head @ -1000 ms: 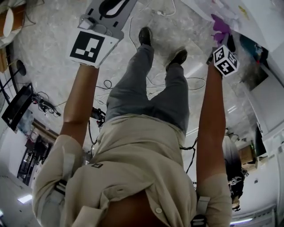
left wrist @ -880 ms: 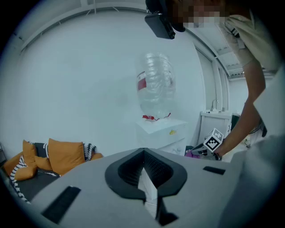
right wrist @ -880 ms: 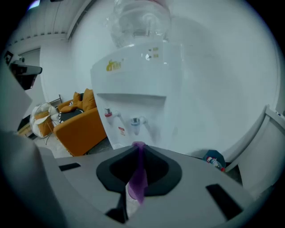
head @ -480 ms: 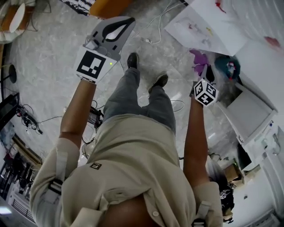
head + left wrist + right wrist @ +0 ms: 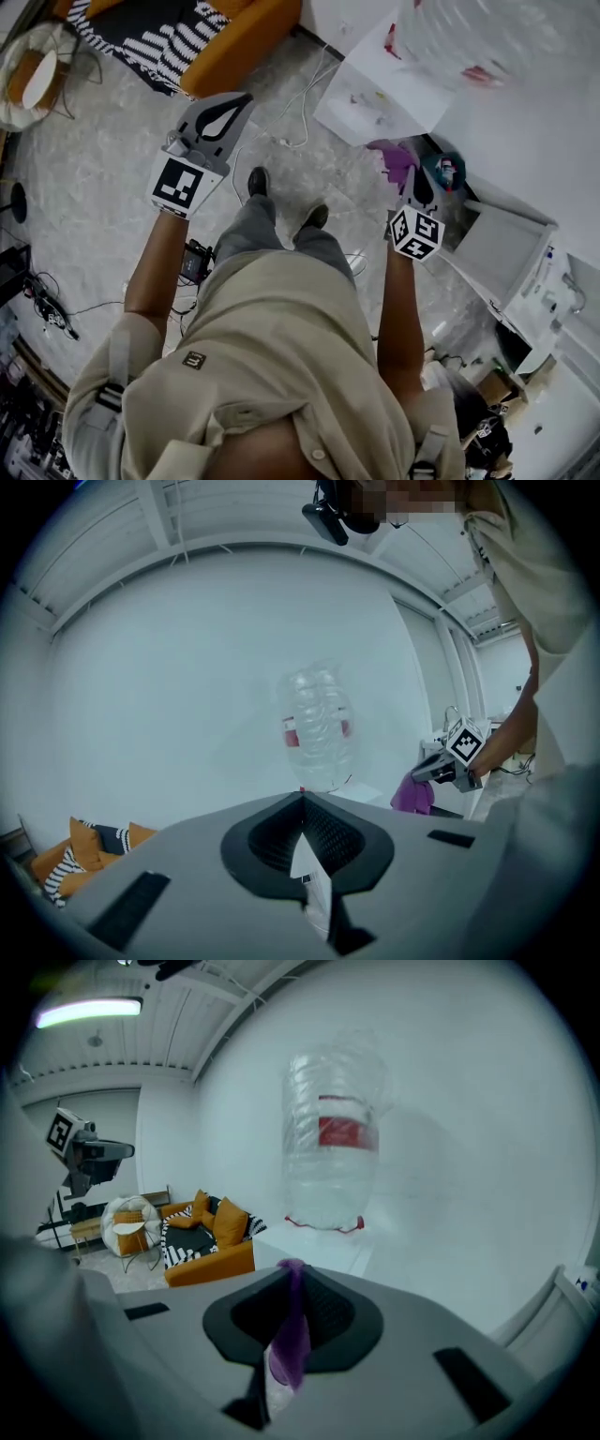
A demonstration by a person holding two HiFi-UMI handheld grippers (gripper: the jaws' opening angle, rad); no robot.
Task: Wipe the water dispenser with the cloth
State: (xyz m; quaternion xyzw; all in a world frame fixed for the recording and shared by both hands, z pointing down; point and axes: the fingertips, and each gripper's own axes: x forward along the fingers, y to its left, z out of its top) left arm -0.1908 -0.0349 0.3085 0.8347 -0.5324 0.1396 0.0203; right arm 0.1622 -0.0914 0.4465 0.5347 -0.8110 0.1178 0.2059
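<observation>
Left gripper [image 5: 236, 101] clenched on nothing, jaws tip to tip. Right gripper [image 5: 290, 1271] grasps the purple cloth [image 5: 289, 1340] (a strip hangs down between the jaws). Ahead of both, untouched by the cloth: white water dispenser [image 5: 370, 98], clear bottle [image 5: 330, 1162] on top. Orange sofa [image 5: 239, 42] beyond, leftward.
</observation>
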